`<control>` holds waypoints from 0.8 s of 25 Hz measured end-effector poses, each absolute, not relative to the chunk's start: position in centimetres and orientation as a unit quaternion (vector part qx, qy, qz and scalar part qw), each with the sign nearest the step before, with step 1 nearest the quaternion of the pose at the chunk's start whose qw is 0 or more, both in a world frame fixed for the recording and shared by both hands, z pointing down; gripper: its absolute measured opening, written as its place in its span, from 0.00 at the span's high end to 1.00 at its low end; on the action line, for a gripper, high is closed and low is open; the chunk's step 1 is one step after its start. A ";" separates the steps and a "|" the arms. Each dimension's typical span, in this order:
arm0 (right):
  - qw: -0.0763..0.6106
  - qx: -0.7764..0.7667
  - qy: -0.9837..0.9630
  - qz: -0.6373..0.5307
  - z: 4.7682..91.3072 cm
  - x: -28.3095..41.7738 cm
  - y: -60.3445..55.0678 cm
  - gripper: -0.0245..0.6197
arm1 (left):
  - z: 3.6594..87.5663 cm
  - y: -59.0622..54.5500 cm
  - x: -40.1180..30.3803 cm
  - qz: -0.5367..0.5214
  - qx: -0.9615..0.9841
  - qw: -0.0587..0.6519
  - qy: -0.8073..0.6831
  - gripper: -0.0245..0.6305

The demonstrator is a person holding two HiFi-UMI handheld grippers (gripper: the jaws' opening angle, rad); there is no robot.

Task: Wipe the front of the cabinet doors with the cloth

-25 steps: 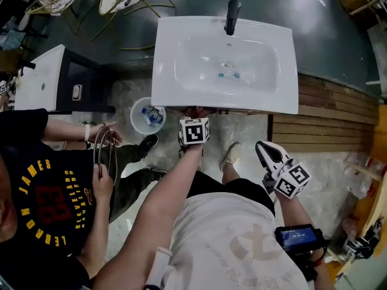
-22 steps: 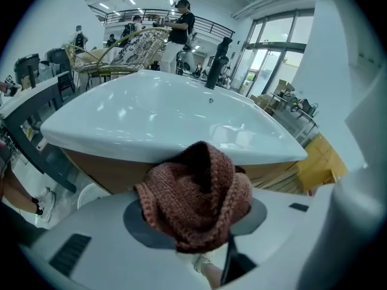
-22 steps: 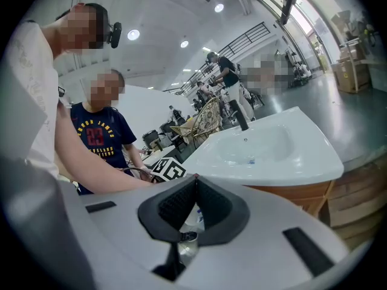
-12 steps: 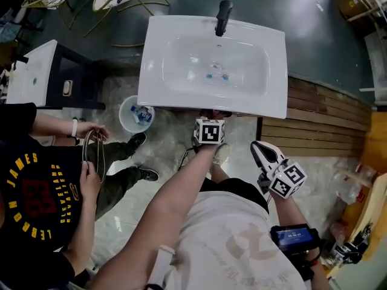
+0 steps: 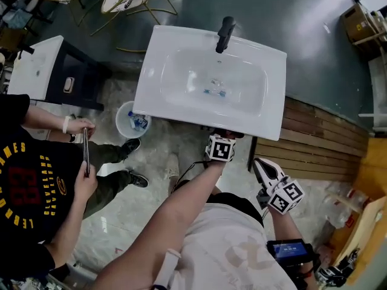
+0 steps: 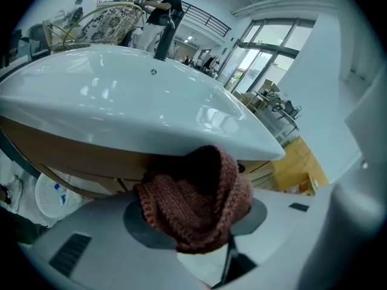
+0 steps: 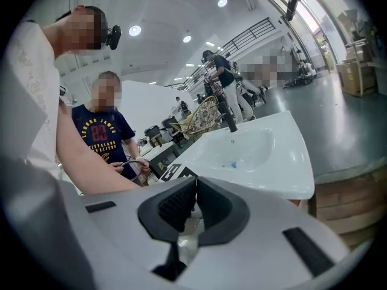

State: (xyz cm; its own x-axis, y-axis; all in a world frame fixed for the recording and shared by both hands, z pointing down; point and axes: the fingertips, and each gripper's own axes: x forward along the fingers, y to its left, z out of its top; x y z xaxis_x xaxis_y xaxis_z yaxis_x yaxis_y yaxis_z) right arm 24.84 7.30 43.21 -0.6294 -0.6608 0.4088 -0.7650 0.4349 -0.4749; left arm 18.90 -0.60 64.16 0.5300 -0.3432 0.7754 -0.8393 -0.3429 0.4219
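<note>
A brown knitted cloth [image 6: 188,193] is bunched between the jaws of my left gripper [image 6: 199,217], which is shut on it. The cloth presses against the wooden cabinet front [image 6: 78,161] just under the rim of the white basin [image 6: 133,101]. In the head view the left gripper [image 5: 219,148] reaches under the basin's [image 5: 181,104] front edge, right of its middle, and the doors are hidden below. My right gripper [image 5: 264,168] hangs lower right, away from the cabinet. In its own view the right gripper [image 7: 194,207] is shut and holds nothing.
A person in a black T-shirt [image 5: 27,183] stands at the left holding a thin hose. A white bin [image 5: 129,121] sits by the basin's left corner. A second small sink unit [image 5: 37,70] stands far left. Wooden decking [image 5: 329,142] lies to the right. A black tap [image 5: 225,32] rises behind the basin.
My left gripper has slid to the right along the cabinet front under the basin, cloth still held. The right gripper has barely moved.
</note>
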 end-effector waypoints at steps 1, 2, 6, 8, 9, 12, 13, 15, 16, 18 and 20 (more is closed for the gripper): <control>0.084 0.425 -0.842 0.322 43.3 25.1 7.5 0.94 | 64.2 -0.2 19.8 0.289 0.767 0.429 -0.380 0.67; 0.087 0.427 -0.841 0.322 43.4 25.5 7.7 0.94 | 64.1 0.2 20.9 0.284 0.770 0.434 -0.372 0.67; 0.096 0.423 -0.842 0.321 43.9 27.7 6.8 0.94 | 63.9 0.4 26.2 0.262 0.785 0.447 -0.341 0.67; 0.098 0.418 -0.844 0.321 44.1 28.7 6.0 0.94 | 64.3 -0.2 28.0 0.249 0.784 0.453 -0.343 0.67; 0.100 0.416 -0.845 0.321 44.1 29.2 5.8 0.94 | 64.6 -0.2 29.0 0.242 0.785 0.457 -0.341 0.67; 0.110 0.408 -0.849 0.318 44.3 30.1 5.5 0.94 | 65.3 0.9 32.1 0.226 0.793 0.475 -0.307 0.67; 0.112 0.406 -0.849 0.318 44.4 30.2 5.6 0.94 | 65.4 1.5 32.9 0.223 0.793 0.484 -0.294 0.67; 0.116 0.405 -0.850 0.317 44.6 30.3 5.8 0.94 | 65.6 2.3 33.8 0.210 0.786 0.505 -0.287 0.67; 0.117 0.405 -0.850 0.316 44.7 30.4 5.8 0.94 | 65.7 2.6 34.0 0.200 0.781 0.516 -0.290 0.68; 0.119 0.405 -0.851 0.314 44.7 30.5 5.8 0.94 | 66.0 2.8 34.0 0.189 0.776 0.525 -0.294 0.70; 0.120 0.404 -0.851 0.313 44.7 30.6 5.8 0.94 | 66.0 2.8 33.7 0.195 0.783 0.515 -0.289 0.70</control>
State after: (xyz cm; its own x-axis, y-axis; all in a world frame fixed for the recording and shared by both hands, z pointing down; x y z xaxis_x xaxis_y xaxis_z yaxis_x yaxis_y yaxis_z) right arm 30.58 5.80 44.69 -0.6447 -0.6128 0.4570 -0.7629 0.4775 -0.4359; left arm 33.65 2.81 66.02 0.7565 -0.2511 0.6038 -0.6539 -0.3014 0.6940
